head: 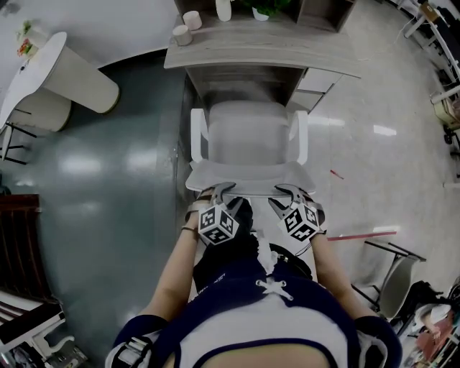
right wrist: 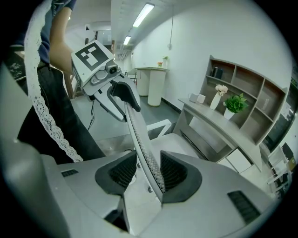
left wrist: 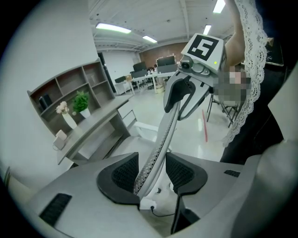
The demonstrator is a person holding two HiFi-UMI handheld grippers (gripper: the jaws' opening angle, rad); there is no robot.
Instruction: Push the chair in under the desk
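A white chair faces the grey desk, its seat partly under the desktop. Its mesh back is nearest me. My left gripper and right gripper sit side by side on the back's top edge. In the left gripper view the thin back rim runs between the dark pads of my left gripper, which hold it. The right gripper view shows the same rim clamped in my right gripper. Each gripper view also shows the other gripper further along the rim.
Cups, a vase and a plant stand on the desk and its shelf unit. A round white table stands at the left, a dark chair at the near left. At the right are another chair and a red stick on the floor.
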